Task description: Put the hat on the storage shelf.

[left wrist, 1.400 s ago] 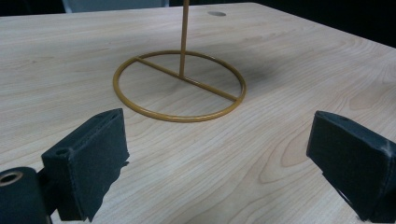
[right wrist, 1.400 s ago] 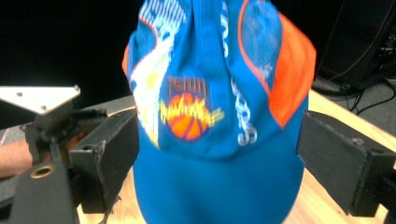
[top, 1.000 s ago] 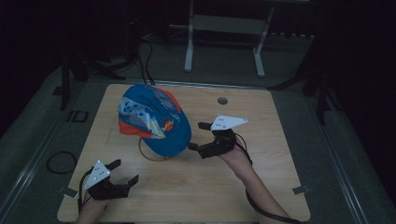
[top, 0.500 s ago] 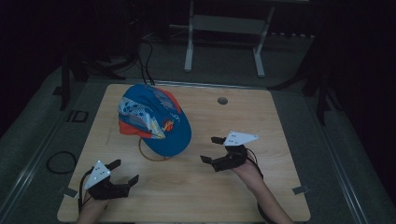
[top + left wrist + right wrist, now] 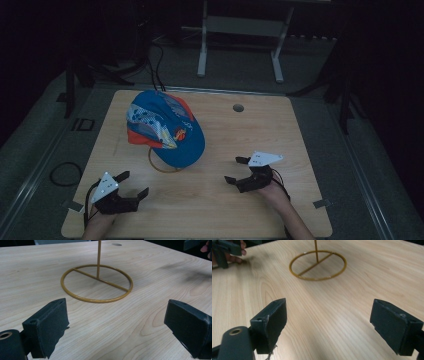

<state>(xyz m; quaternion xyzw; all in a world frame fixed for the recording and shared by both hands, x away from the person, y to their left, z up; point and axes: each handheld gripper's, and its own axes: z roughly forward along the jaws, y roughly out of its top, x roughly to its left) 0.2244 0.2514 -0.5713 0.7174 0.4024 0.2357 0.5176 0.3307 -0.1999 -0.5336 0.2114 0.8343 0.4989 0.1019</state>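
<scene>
Standing in a dark room with cables on the floor, a pale wooden table (image 5: 210, 200) is seen. A blue cap (image 5: 167, 127) sits on a gold stand (image 5: 97, 282) left of centre. Both the left gripper (image 5: 131, 186) and right gripper (image 5: 236, 170) are spread wide and empty. Since earlier, the right gripper has been drawn back from the cap toward the near edge.

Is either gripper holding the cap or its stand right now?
Nothing is held. The left gripper and right gripper are open and empty, apart from the cap.
</scene>
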